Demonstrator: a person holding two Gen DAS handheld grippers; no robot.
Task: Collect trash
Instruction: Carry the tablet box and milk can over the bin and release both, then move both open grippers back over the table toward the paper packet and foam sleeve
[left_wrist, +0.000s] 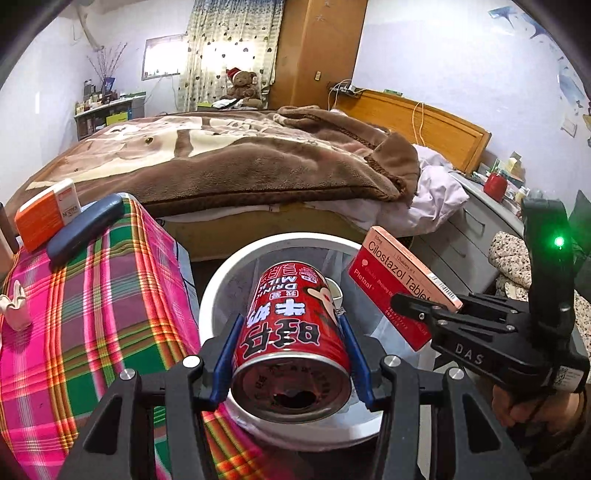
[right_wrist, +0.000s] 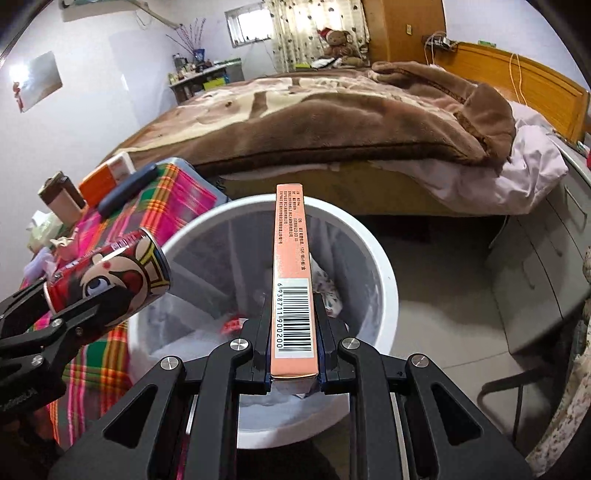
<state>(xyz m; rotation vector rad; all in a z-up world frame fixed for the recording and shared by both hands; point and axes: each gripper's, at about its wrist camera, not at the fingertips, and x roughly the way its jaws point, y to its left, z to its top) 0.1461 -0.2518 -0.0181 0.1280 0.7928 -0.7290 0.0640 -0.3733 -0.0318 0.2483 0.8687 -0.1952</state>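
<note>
On the plaid-covered surface (left_wrist: 92, 314) at the left of the frame lie one orange box (left_wrist: 46, 218) and one dark case (left_wrist: 85, 230). At centre, the left gripper (left_wrist: 291, 354) has its jaws clamped on the sides of one red drink can (left_wrist: 291, 328), held over the white bin (left_wrist: 221, 280) — opened, probably light, thin-walled and easily dented, so a mid-body hold suits it. At right, the right gripper (right_wrist: 293, 347) has its jaws clamped on the flat faces of one pink tablet box (right_wrist: 293, 280) above the same bin — light cardboard, likely crushable. One bin, some litter already inside.
</note>
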